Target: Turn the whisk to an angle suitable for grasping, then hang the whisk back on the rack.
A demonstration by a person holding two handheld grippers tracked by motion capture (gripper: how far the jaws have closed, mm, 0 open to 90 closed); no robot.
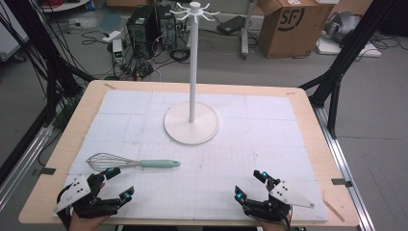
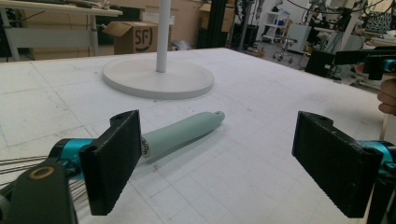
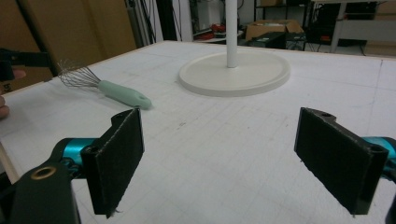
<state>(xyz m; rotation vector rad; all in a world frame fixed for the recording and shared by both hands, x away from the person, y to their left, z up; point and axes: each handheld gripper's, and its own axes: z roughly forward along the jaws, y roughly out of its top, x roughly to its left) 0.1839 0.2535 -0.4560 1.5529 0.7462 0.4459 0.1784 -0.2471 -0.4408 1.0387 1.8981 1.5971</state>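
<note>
A wire whisk (image 1: 132, 163) with a smooth mint-green handle lies on the gridded white mat (image 1: 250, 159) covering the wooden tabletop (image 1: 77, 130), just ahead of the left gripper (image 1: 118, 183) (jaws spread, empty). The right gripper (image 1: 250, 185) likewise gapes. A white round-based stand (image 1: 191, 122) rises behind; cables litter the grey floor (image 1: 269, 70).

Both tongs, the left tongs (image 1: 119, 184) and the right tongs (image 1: 250, 185), are black with teal collars behind flat ribbed pads (image 2: 113, 159); a grey three-cornered plate (image 1: 291, 193) with dark dots tops each.
</note>
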